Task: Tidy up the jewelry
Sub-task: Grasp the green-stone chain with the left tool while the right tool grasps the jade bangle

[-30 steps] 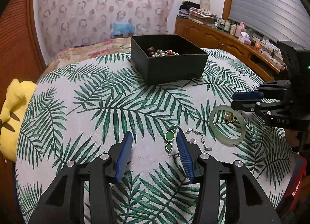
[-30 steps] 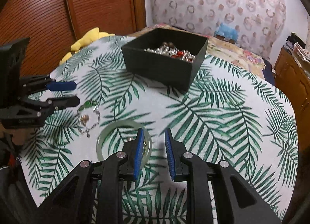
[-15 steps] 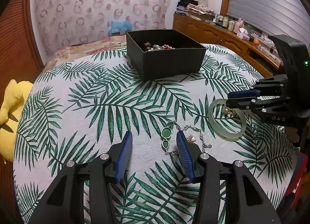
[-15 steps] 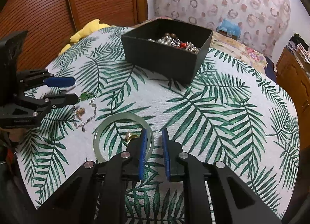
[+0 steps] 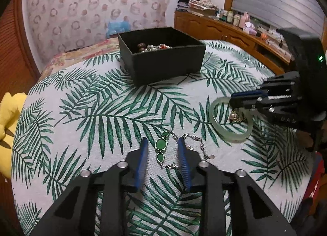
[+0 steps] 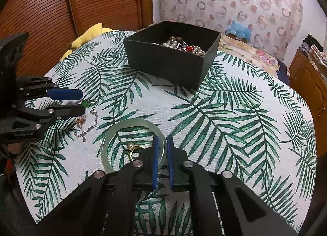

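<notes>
A pale green jade bangle [image 6: 132,125] lies on the palm-leaf tablecloth, and my right gripper [image 6: 162,141] is shut on its near rim; the bangle also shows in the left wrist view [image 5: 231,134]. A gold pearl ring [image 6: 132,148] lies inside the bangle. My left gripper [image 5: 161,146] is open, its fingers either side of a green-stone chain bracelet [image 5: 161,150]. A silver chain bracelet [image 5: 196,144] lies just to its right. A black box [image 5: 163,60] with beads and pearls in it stands at the back of the table.
A yellow plush toy [image 5: 8,117] lies off the table's left edge. A wooden sideboard [image 5: 235,33] with bottles and boxes runs along the right. A wooden slatted door [image 6: 61,11] stands behind the left side.
My left gripper has moved so the green-stone bracelet sits between its fingers, which have narrowed. My right gripper has closed on the bangle's rim.
</notes>
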{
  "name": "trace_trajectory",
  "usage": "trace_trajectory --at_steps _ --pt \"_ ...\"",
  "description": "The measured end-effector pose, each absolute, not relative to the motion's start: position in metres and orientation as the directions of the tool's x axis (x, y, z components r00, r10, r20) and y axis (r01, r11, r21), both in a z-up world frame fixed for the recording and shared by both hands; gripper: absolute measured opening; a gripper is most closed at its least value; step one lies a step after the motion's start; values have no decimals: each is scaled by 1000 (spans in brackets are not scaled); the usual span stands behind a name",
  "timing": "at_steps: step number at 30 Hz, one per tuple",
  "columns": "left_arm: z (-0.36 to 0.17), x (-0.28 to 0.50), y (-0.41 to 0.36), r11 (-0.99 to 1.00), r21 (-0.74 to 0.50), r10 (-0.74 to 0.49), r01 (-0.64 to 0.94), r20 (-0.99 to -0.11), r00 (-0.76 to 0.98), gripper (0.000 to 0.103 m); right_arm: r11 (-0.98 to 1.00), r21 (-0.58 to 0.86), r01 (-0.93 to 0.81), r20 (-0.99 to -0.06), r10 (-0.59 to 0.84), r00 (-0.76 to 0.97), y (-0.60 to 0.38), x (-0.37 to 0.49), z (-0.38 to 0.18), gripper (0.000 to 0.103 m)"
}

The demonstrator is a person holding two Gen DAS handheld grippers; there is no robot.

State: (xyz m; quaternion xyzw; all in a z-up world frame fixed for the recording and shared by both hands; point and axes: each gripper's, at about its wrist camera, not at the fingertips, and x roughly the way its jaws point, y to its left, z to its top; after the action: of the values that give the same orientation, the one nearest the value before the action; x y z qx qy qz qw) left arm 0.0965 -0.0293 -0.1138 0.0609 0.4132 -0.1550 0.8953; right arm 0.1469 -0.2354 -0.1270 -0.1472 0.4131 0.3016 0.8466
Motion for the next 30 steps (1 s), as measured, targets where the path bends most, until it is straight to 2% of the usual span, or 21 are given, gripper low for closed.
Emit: trace_trajectory --at_steps 4,8,17,30 --pt "-114 96 -31 943 -6 -221 332 -756 617 23 777 1 -629 -777 396 488 -236 145 -124 8" --pt "-115 96 -30 943 -5 -222 333 -755 617 11 777 -4 -629 -756 410 511 -236 140 -114 8" --pt "-106 94 -29 945 -19 -236 328 -733 638 11 777 -15 -629 -715 431 550 -238 135 -93 8" --pt "-49 82 -27 951 -36 -260 307 -631 731 11 783 -5 -622 -707 437 556 -237 139 -87 8"
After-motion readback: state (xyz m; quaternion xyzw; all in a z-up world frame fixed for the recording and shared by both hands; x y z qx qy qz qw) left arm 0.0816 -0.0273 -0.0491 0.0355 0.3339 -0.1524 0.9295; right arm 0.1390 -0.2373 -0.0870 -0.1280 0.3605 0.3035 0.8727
